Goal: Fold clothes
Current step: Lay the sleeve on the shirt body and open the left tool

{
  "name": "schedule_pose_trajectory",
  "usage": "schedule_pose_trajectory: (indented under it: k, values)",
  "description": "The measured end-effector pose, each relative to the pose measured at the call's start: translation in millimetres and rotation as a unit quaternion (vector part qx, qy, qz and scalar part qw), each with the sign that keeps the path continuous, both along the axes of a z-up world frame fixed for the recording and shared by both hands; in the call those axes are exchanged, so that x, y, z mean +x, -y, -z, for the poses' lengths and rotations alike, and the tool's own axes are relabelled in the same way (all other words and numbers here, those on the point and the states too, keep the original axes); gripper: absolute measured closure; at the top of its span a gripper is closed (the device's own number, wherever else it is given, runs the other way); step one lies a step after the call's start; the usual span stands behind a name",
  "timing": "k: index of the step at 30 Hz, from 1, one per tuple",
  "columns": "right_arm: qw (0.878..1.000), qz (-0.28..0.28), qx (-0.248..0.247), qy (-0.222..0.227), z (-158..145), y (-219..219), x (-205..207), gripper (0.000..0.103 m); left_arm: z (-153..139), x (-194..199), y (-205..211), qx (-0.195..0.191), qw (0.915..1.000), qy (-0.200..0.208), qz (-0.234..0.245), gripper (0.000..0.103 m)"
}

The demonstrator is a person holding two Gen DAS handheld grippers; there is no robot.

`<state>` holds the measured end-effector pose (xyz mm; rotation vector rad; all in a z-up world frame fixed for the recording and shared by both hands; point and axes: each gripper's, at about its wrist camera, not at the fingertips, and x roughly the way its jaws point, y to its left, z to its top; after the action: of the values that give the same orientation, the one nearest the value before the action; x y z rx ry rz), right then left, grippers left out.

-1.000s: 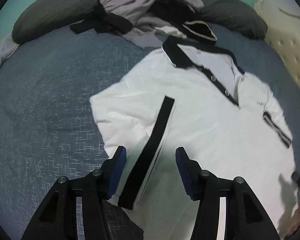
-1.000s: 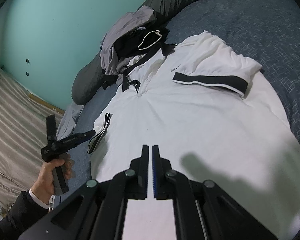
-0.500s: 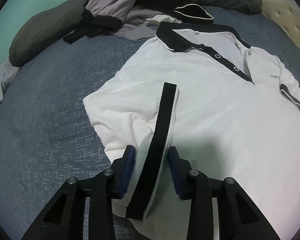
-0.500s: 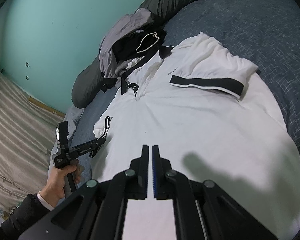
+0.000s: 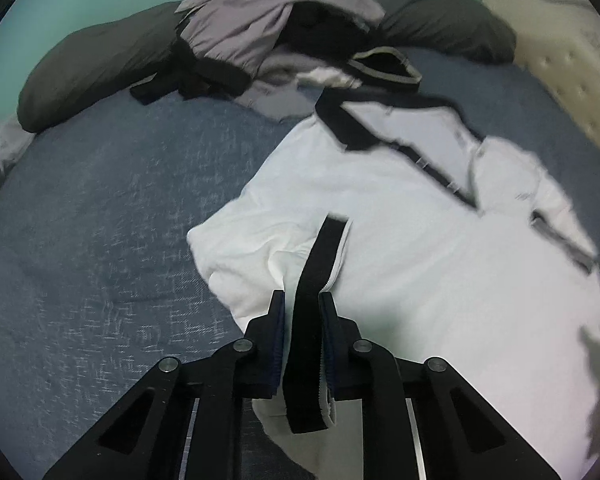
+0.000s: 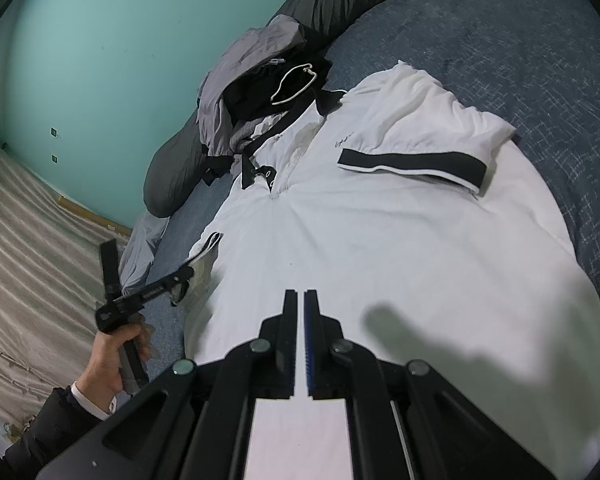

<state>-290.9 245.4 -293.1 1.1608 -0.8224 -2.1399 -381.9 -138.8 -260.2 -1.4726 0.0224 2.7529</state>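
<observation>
Fingers of the left gripper [image 5: 302, 306] pinch the black-banded sleeve cuff [image 5: 318, 264]; the right gripper [image 6: 300, 312] is closed on nothing.

One white polo shirt [image 6: 380, 240] lies flat on the blue bed [image 5: 100, 220], its other cuff [image 6: 412, 164] folded across the chest. One heap of grey and black clothes [image 5: 268, 36] sits at the far edge against two dark pillows [image 5: 96, 68].

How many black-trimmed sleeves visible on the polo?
2. One sleeve cuff pinched in the left gripper; the other sleeve cuff lies flat on the shirt's far side.
</observation>
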Motion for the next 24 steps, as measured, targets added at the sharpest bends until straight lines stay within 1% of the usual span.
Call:
schedule_pose_trajectory:
  k: [2,10,12,14,16,17,20,21,24]
  values:
    - [1.0,0.0,-0.001,0.0,0.0,0.0,0.0,0.1,-1.3,0.8,-4.8,0.01,0.9999,0.001,0.012,0.086]
    - [1.0,-0.001,-0.003,0.002,0.0,0.9,0.1,0.1,30.7,-0.6,-28.9,0.012,0.9972,0.057,0.047,0.085]
    - [1.0,-0.001,-0.005,0.002,-0.3,0.3,-0.3,0.1,37.0,1.1,-27.7,0.018,0.997,0.061,0.045,0.084]
    - [1.0,-0.001,-0.006,0.001,-0.5,-0.5,0.0,0.1,37.3,2.7,-23.8,0.027,0.9973,0.056,0.038,0.084]
    - [1.0,0.0,-0.006,0.002,-0.6,-0.9,-0.2,0.1,30.9,4.8,-16.6,0.03,0.9981,0.048,0.023,0.075]
    - [1.0,0.0,-0.006,0.002,-0.5,-0.9,-0.3,0.1,26.4,7.0,-12.5,0.036,0.9983,0.041,0.018,0.069]
    - [1.0,-0.001,-0.006,0.002,-0.2,1.0,-0.7,0.1,8.9,20.7,1.1,0.061,0.998,0.015,0.0,0.051]
    - [1.0,-0.002,-0.005,0.002,-0.1,1.9,-0.6,0.1,3.4,25.9,5.5,0.071,0.9974,0.006,-0.005,0.047]
    - [1.0,-0.007,-0.003,0.002,0.5,5.6,0.3,0.1,-7.4,46.5,16.5,0.081,0.9963,-0.017,-0.022,0.044]
